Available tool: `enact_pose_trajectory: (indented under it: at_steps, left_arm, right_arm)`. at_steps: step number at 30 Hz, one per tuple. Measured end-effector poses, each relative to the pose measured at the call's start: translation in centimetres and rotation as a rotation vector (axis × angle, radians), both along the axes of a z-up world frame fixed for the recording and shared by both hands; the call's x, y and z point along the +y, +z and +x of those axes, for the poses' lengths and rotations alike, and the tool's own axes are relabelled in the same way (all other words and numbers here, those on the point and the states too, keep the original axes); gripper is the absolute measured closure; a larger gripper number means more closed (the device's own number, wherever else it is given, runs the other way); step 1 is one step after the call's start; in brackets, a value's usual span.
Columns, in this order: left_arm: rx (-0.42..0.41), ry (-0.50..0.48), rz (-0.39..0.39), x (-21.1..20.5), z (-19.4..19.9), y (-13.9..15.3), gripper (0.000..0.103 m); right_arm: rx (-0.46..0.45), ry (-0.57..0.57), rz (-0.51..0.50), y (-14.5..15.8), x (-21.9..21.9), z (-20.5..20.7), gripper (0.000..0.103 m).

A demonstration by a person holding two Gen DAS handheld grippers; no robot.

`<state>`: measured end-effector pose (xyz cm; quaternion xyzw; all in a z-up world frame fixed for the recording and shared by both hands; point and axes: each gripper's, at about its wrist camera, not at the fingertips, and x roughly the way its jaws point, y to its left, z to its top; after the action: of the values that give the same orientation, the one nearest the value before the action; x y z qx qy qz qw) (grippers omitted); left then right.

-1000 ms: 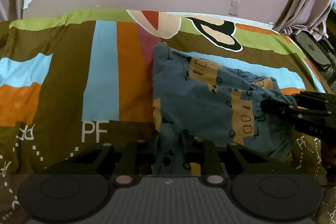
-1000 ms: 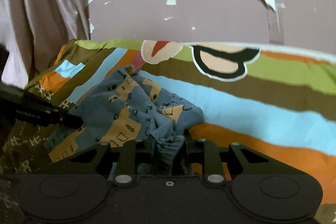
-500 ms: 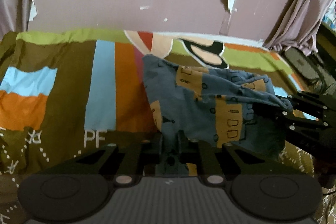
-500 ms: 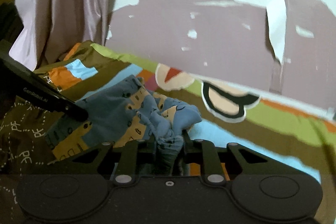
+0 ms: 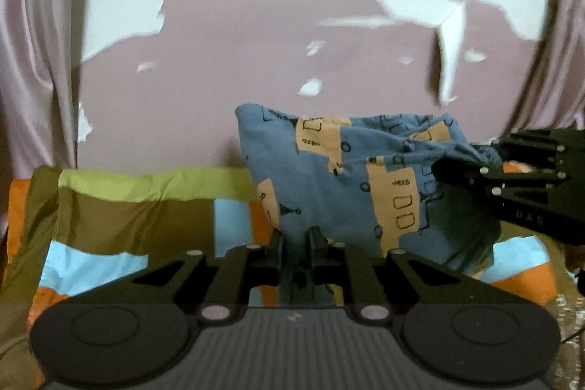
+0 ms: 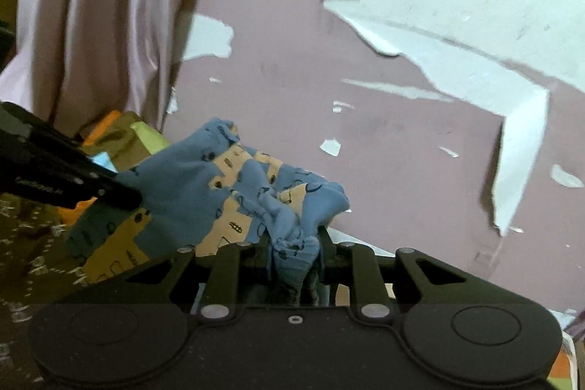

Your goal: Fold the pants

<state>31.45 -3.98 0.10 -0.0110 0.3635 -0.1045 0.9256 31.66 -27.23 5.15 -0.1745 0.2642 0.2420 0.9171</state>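
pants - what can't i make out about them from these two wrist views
- Left wrist view: the pants' lower hem is hidden behind the left gripper.
- Right wrist view: the fabric bunched in the right gripper, whose jaws are opening, hides which part is pinched.
- Both views: motion blur and crumpling hide waistband and leg ends.

Bedcover [image 5: 139,207]: patchwork of olive, lime, sky-blue and orange blocks, spread flat; a lime band runs along its far edge, which meets the wall. Wall [image 5: 226,61]: mauve paint, peeling in many spots, with large pale bare patches at upper right and one at left, plus small flakes scattered between them. Curtain [image 6: 95,24]: pale pink, hanging in folds at the left edge of both views, reaching down to the bedcover's corner; a second strip of curtain hangs at the far right in the left wrist view.
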Motion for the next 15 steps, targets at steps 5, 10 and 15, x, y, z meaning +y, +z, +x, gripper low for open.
enact_pose_trajectory:
  at_steps: [5, 10, 15]
  left_arm:
    - [0.098, 0.030, 0.266, -1.6, 2.2, -6.2, 0.078]
    - [0.045, 0.026, 0.299, -0.9, 1.0, -6.7, 0.043]
    - [0.041, 0.082, 0.212, 0.0, 0.2, -5.4, 0.026]
  right_arm:
    - [-0.007, -0.094, -0.115, -6.6, 0.5, 1.8, 0.051]
    - [-0.023, -0.145, -0.091, -8.3, -1.3, 0.0, 0.035]
    - [-0.055, -0.199, -0.005, -6.8, -3.2, -1.8, 0.023]
